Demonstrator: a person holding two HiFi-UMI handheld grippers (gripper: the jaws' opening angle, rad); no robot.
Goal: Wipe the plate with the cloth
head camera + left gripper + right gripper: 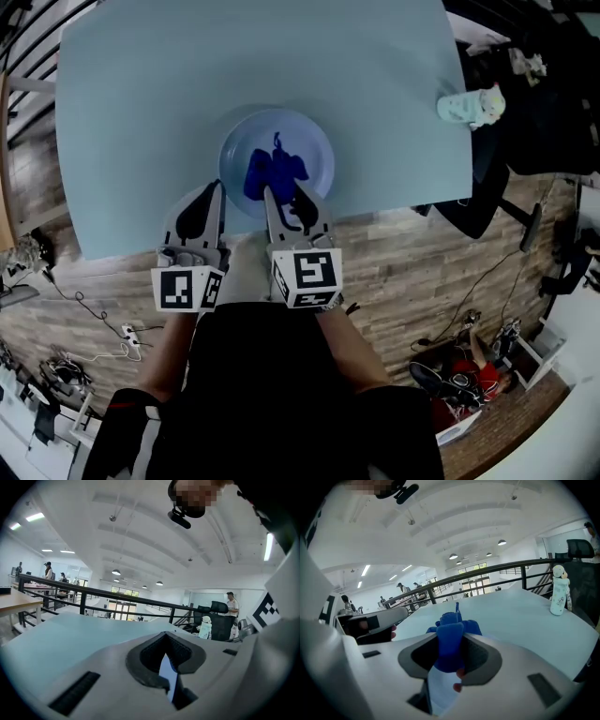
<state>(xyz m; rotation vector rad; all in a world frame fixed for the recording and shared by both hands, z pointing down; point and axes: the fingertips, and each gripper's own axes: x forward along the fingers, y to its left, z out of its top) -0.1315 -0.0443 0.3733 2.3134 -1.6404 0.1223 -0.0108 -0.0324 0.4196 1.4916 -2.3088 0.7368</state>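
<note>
Your right gripper (284, 192) comes in over the near rim of the plate (319, 141) at about 6 o'clock. Its fingers are closed on a bunched fold of the blue cloth (275, 172), which fills the gap between the pads and spills out past the tips toward 12. Judgement: the bunching gives you a firm wad to drag, not a loose sheet. Your left gripper (212, 193) sits just beside it, tips at the plate's rim near 8 o'clock. Its fingers are drawn to a thin slit, with nothing between them that I can make out, only a pale sliver showing through. It is likely there to steady the plate against sliding, but contact with the rim is not confirmed. The cloth lies on the plate's near-left half and the dish is bare toward 1 to 3 o'clock, so most of the wiping looks undone. The plate sits near the front edge of the counter (141, 112). A small pale bottle (469, 106) stands well apart at 2 o'clock.
</note>
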